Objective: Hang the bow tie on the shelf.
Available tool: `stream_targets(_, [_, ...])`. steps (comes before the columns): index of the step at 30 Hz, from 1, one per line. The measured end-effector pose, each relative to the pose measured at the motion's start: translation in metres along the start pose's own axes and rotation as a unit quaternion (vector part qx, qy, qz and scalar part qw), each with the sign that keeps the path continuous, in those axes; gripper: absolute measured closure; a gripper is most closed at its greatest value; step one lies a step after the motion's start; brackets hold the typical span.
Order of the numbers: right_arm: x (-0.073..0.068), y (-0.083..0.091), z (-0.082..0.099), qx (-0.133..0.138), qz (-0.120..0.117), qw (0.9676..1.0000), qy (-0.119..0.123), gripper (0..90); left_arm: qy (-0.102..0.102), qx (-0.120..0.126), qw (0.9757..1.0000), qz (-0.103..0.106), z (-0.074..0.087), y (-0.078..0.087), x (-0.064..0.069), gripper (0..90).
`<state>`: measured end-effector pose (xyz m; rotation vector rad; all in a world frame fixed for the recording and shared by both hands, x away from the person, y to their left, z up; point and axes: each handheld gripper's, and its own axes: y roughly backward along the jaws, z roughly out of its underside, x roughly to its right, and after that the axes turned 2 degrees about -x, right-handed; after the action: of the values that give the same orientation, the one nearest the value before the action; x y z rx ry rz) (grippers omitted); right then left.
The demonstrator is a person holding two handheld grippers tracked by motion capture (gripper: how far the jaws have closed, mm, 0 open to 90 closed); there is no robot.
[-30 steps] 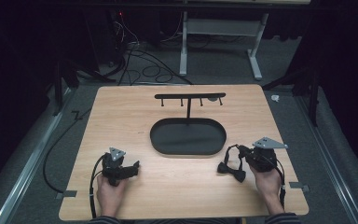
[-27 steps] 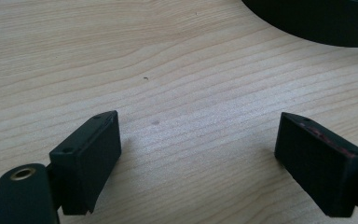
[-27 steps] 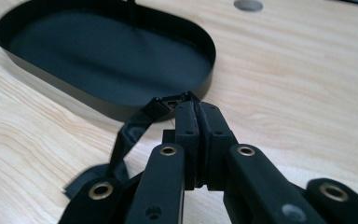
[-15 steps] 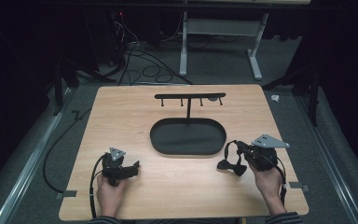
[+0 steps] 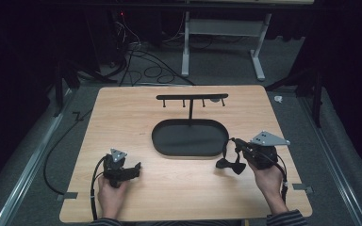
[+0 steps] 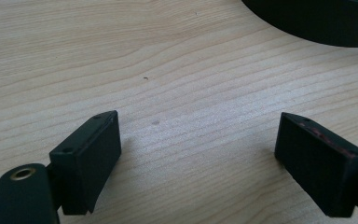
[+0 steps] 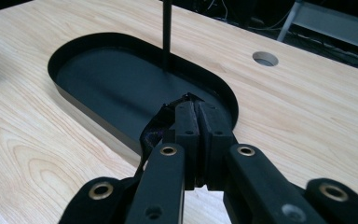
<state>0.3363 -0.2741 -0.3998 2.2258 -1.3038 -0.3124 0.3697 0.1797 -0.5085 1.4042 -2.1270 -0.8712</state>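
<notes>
Between the pressed-together fingers (image 7: 200, 122) of the right gripper (image 5: 236, 143) a thin black strap is pinched; from it a black bow tie (image 5: 230, 165) hangs just above the counter (image 5: 179, 188), beside the near right end of the oval black tray (image 5: 160, 141). A thin post (image 5: 191, 108) rises from the tray's far side and carries a bar of small hooks (image 5: 192, 97) (a stand of some kind). The left gripper (image 5: 134, 170) rests low over bare wood at the near left, its fingers (image 6: 86, 158) spread wide with nothing between them. A hand (image 5: 112, 195) grips each tool from the near edge
</notes>
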Motion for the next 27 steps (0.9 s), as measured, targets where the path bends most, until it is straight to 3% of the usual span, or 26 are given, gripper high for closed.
stream_targets(13, [-0.006, -0.005, -0.019, 0.014, -0.012, 0.9998, 0.009, 88.5, 0.0, 0.001, 1.0, 0.0, 0.0, 0.0, 0.0, 14.9])
stream_targets(27, [0.002, -0.009, -0.035, 0.023, -0.021, 0.9995, -0.002, 88.5, 0.0, 0.001, 1.0, 0.0, 0.0, 0.0, 0.0, 14.9])
